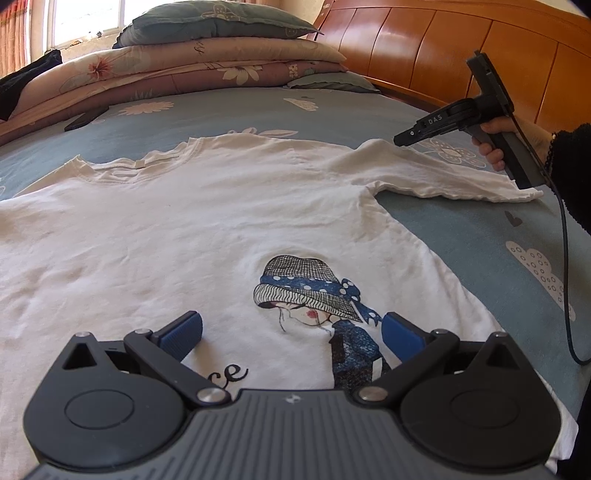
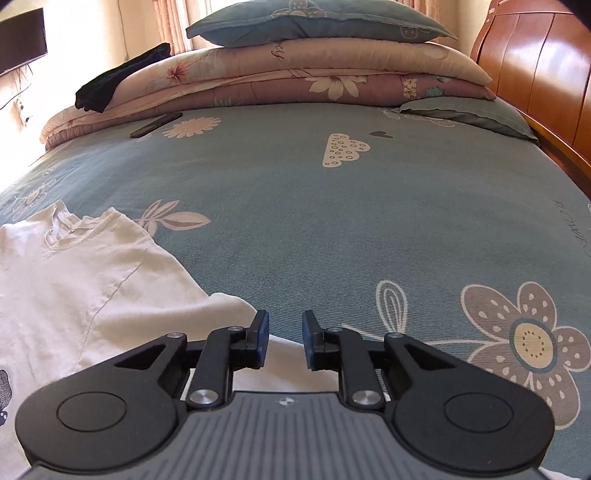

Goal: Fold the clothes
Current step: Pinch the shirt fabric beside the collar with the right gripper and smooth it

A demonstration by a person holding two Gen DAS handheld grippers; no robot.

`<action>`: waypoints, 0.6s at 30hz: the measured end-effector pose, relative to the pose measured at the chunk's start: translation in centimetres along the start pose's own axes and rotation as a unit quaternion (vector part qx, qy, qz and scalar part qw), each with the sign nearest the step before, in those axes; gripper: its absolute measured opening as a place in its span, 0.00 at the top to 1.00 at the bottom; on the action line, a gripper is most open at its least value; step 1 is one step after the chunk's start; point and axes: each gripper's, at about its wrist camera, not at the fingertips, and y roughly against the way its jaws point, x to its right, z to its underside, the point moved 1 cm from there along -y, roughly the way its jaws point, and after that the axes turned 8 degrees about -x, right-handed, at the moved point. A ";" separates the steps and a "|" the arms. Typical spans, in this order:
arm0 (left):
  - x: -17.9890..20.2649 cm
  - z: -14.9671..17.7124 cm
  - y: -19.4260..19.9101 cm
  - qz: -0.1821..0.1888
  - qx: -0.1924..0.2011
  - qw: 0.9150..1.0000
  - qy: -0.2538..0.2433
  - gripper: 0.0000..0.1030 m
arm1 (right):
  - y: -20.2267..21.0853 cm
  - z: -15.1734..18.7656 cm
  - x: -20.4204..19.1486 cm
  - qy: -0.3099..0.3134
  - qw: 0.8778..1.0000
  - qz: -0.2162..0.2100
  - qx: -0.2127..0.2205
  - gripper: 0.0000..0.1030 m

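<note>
Bright daylight from the window (image 1: 85,18) at the far end, washed out white there. Shiny glare on the wooden headboard (image 1: 461,55). Sharp in the middle, bent and dark at the corners.

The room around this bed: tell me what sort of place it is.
Most likely a home bedroom. A bed with a floral sheet and wooden headboard carries stacked quilts topped by a pillow; a white T-shirt lies spread on it.

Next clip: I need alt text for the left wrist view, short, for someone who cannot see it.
A white T-shirt with a printed girl in a hat lies flat on a blue flowered bedsheet. The open left gripper hovers over the print; the right gripper sits by the far sleeve. Folded quilts and pillows are stacked behind.
</note>
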 end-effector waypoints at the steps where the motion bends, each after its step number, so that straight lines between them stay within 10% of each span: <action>1: 0.0 0.0 0.0 0.000 0.000 1.000 0.000 0.00 | 0.4 0.1 0.4 -0.004 1.000 0.002 -0.001 0.76; 9: 0.2 0.1 -0.6 -0.003 0.004 1.000 -0.003 0.01 | 0.0 -1.4 -2.4 0.037 0.999 -0.028 0.015 0.57; 18: -0.1 0.5 -0.6 0.007 0.011 1.000 -0.014 0.01 | -6.8 -5.2 -9.9 0.146 0.987 -0.065 -0.018 0.58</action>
